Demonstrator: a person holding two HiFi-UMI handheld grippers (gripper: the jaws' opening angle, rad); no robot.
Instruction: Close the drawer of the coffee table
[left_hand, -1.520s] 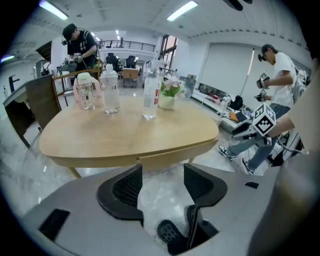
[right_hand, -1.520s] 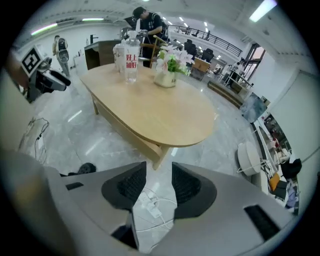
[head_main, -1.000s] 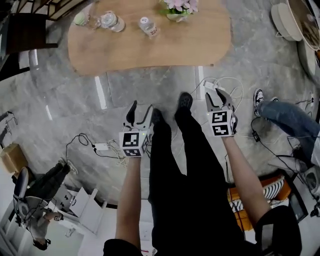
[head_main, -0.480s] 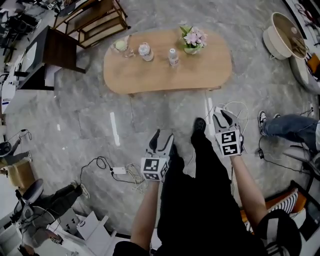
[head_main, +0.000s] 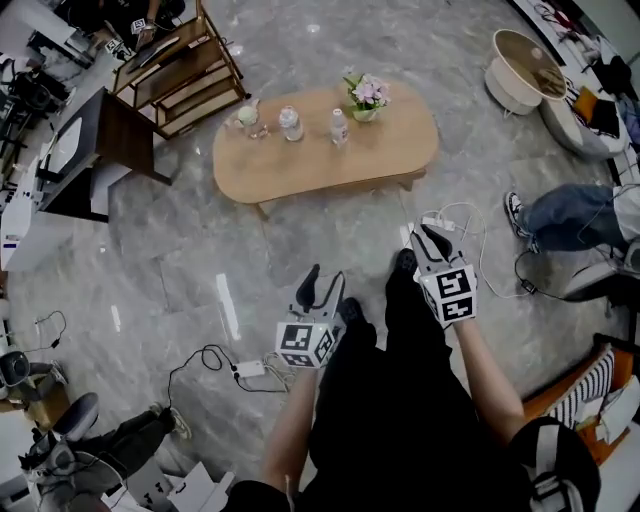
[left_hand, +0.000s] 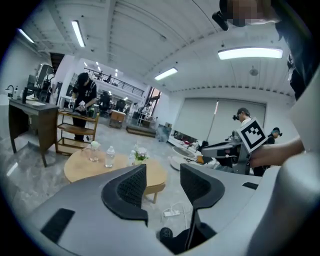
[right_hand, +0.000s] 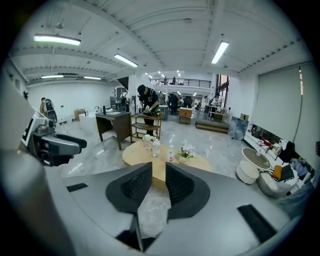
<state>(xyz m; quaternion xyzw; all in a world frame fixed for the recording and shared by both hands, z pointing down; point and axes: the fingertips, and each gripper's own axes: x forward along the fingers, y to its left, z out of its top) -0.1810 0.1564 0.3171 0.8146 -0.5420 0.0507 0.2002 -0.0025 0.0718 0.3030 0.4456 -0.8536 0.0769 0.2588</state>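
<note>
The coffee table's drawer cannot be made out in any view. The coffee table (head_main: 300, 165) stands on the grey floor (head_main: 150, 260) towards the top of the head view. No drawer front juts from under its near edge, and the far side is hidden.

A second ago the worktop filled the top of the head view, close to the person's feet. Now it looks smaller and farther off, with a wide strip of floor between it and the shoes, and both hands are held higher and nearer the body. Both pairs of tongs have just been closing, with nothing between them.

The left tongs (head_main: 322, 285) have their pads well apart (left_hand: 162, 182) and grip nothing. The right tongs (head_main: 432, 240) are down to a narrow slit (right_hand: 159, 177), not quite touching, and are also empty.

My reading is that the person is backing off from the table rather than reaching for it. That suggests the drawer is already pushed home, or is not being worked on at this moment.

Both tongs point towards the table's near edge but are well apart from it, the right pair roughly in line with its right end. On the worktop, a glass jar (head_main: 248, 117) and two bottles (head_main: 290, 122) (head_main: 338, 125) stand in a row along the far edge. A pot of flowers (head_main: 366, 95) stands at the far right. A white power strip (head_main: 440, 218) lies on the floor just ahead of the right tongs.
</note>
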